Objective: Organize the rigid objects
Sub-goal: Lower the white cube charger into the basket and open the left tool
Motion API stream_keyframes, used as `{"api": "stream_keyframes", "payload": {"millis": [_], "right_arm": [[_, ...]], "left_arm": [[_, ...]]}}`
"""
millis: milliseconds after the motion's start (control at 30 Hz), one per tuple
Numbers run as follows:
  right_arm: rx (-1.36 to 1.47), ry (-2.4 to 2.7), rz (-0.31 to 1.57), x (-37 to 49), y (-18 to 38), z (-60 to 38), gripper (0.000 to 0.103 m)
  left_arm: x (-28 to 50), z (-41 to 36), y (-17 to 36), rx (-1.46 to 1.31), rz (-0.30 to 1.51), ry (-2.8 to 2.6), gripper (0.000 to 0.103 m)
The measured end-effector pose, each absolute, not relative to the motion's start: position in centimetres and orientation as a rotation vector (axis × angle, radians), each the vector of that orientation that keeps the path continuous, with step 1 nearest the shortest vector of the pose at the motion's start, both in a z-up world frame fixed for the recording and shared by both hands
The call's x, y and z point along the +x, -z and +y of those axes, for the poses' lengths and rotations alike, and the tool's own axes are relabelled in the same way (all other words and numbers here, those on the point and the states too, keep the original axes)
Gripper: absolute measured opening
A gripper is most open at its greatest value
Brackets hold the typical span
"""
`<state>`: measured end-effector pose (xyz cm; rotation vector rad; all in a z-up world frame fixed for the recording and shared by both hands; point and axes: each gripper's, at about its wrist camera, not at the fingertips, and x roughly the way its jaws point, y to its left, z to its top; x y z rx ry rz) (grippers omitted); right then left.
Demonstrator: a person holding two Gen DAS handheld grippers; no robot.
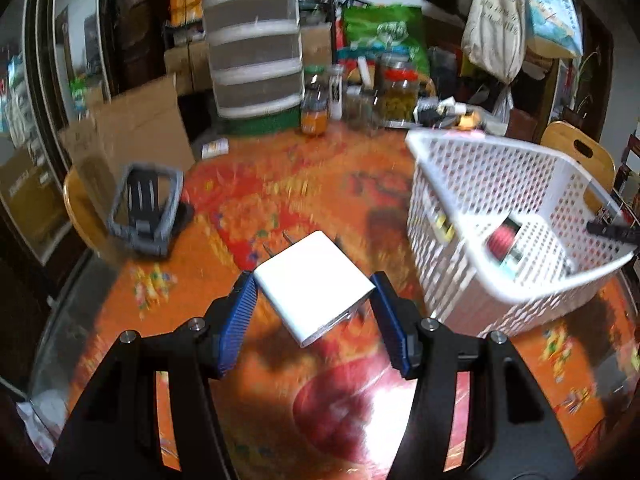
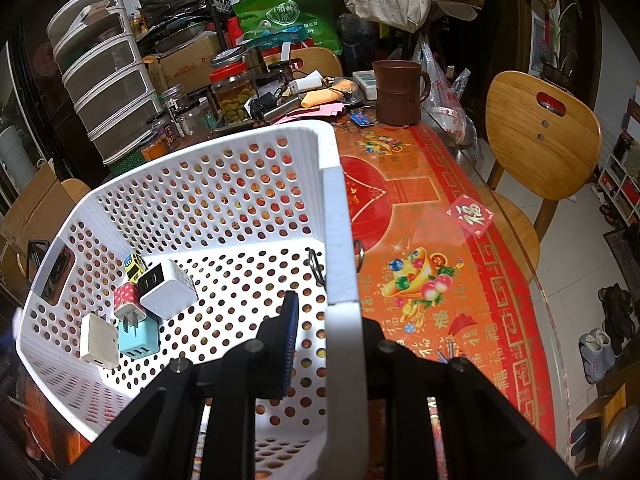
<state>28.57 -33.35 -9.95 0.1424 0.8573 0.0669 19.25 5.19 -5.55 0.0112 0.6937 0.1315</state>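
White charger (image 1: 314, 286) pinched between the left gripper's (image 1: 314, 300) blue pads (image 1: 240, 312), prongs forward, lifted above the orange tablecloth (image 1: 260, 208), left of the white basket (image 1: 520, 184). Right gripper (image 2: 326, 344) is clamped on the basket's near wall, one finger inside, one outside, likely to steady it for the drop. Four other chargers (image 2: 136, 304) lie inside. Grey stand (image 1: 144, 208) sits untouched, far left.

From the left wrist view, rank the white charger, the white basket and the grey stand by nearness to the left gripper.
1. white charger, between the left gripper's fingers.
2. white basket, ahead on the right.
3. grey stand, ahead on the far left.
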Motion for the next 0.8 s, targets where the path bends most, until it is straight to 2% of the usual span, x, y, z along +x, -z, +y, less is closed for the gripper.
{"api": "stream_keyframes", "payload": {"millis": [133,300,500,800], "right_arm": [[0.142,-0.067,0.858,28.6,9.9,-33.3,0.021],[0.143,-0.067,0.857,28.6,9.9,-33.3,0.021],[0.141,-0.068,0.859,28.6,10.0,-33.3,0.021],[0.142,-0.068,0.859,28.6,10.0,-33.3,0.021]], "left_arm": [[20.3,2.7,1.7,0.052,0.655,-0.091,0.056],[22.6,-2.4,-0.4,0.138,0.664,-0.024,0.056],[25.2,-7.5,0.4,0.203,0.696,0.015,0.056],[27.4,-9.4,2.7,0.226,0.740,0.024,0.056]]}}
